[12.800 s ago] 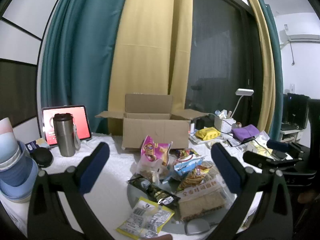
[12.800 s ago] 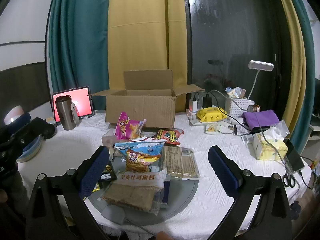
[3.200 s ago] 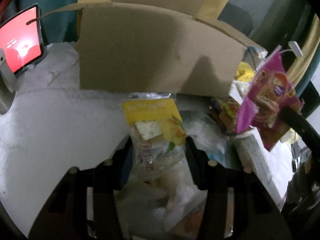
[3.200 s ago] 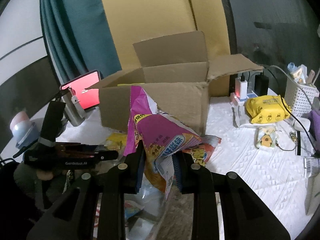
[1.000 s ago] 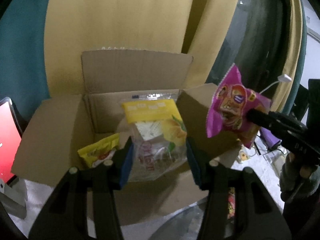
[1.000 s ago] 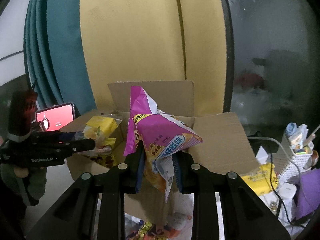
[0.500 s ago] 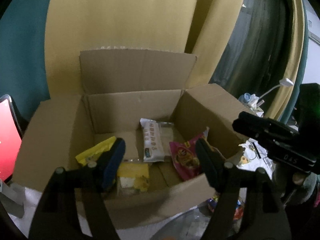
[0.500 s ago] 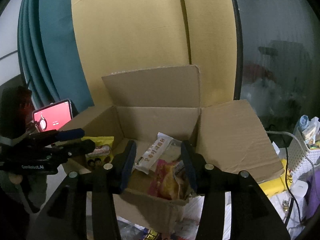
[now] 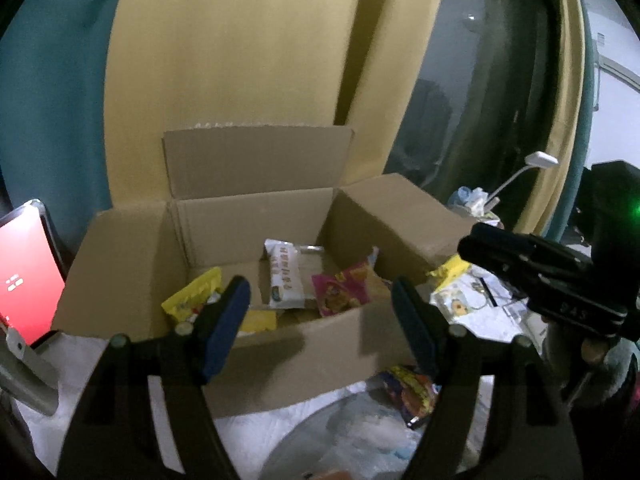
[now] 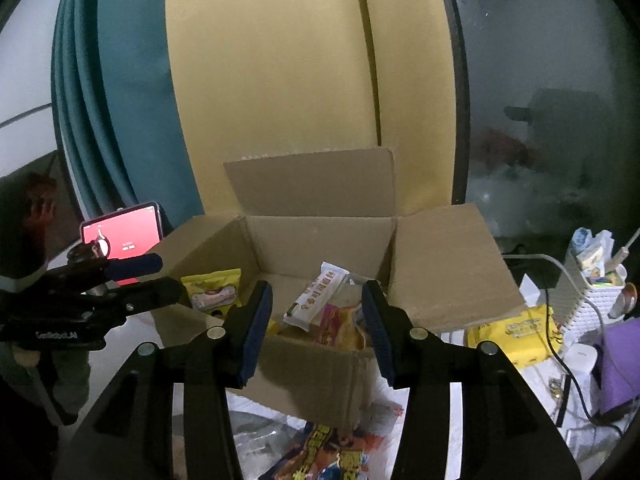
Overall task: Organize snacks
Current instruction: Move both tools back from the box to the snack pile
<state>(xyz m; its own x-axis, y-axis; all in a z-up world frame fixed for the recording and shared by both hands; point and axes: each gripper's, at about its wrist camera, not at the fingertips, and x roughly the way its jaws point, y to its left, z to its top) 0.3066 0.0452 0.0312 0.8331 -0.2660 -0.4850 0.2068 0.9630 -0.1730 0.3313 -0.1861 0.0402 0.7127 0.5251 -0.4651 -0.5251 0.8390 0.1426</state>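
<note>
The cardboard box (image 9: 256, 356) stood open on the desk (image 10: 472, 408), its flaps spread. Inside it lay a pink snack bag (image 9: 344, 290) toward the right wall, a white bar packet (image 9: 284, 276) leaning against the back wall, and a yellow bag (image 9: 192, 300) in the left corner. The left gripper (image 9: 320, 316) hung at the box's near wall, jaws spread with nothing between them; the right gripper (image 10: 318, 324) hung likewise, jaws parted and empty. Both had just been opening.

Only the left wrist view showed a grey tray (image 9: 360, 432) below the box, with a red-yellow packet (image 9: 412, 392) just in front of the box. Only the right wrist view showed a white basket (image 10: 592, 292) and a yellow pack (image 10: 516, 332) right of the box. A red-screened tablet (image 10: 120, 236) stood left of the box.
</note>
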